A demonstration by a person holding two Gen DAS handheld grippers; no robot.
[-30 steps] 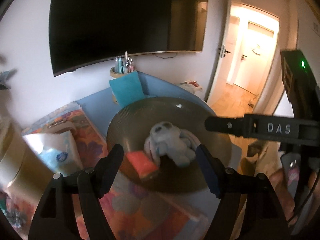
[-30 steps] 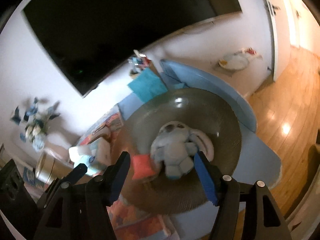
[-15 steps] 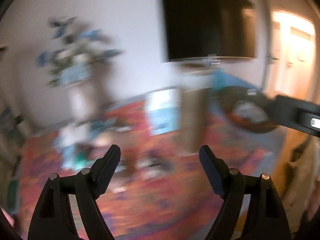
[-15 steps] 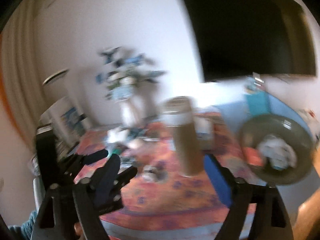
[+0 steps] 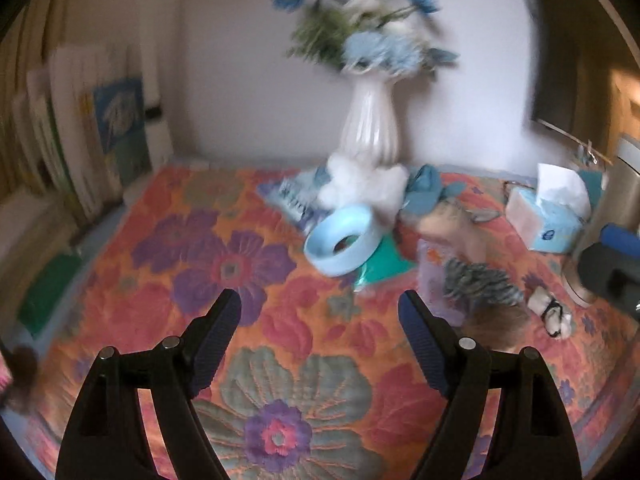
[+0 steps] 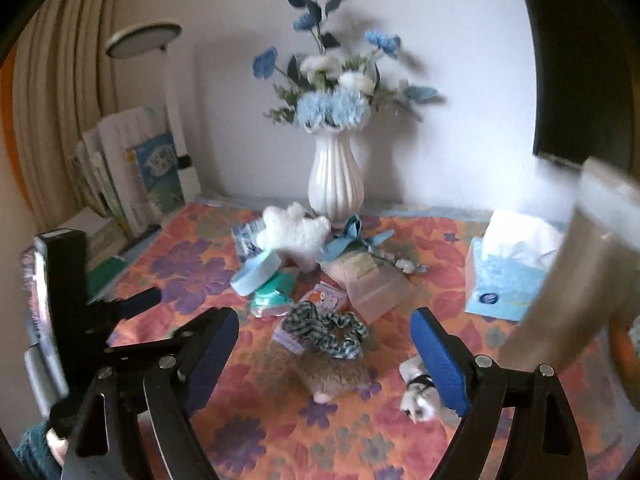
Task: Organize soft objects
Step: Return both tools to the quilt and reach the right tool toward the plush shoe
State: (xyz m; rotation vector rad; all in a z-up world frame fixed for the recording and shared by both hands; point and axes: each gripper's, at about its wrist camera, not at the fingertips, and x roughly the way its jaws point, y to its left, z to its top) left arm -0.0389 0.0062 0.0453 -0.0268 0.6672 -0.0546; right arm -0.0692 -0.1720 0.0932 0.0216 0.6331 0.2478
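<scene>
Floral quilted cloth (image 6: 192, 264) — orange with purple and teal blooms — covers the table under both grippers. White ribbed vase (image 6: 335, 184) of blue and white flowers (image 6: 334, 80) stands at the back wall. Tissue box (image 6: 506, 276) sits at right. Left gripper (image 5: 320, 320): fingers spread wide, nothing between them. Right gripper (image 6: 325, 344): fingers likewise wide apart and empty, above the cloth. The soft objects lie clustered in front of the vase — white fluffy plush (image 6: 296, 232) nearest it, brown furry toy (image 6: 324, 372) nearer the camera, striped scrunchie (image 6: 324, 328) resting on the brown toy's far edge, small black-and-white plush (image 6: 416, 392) just beside the right fingertip.
</scene>
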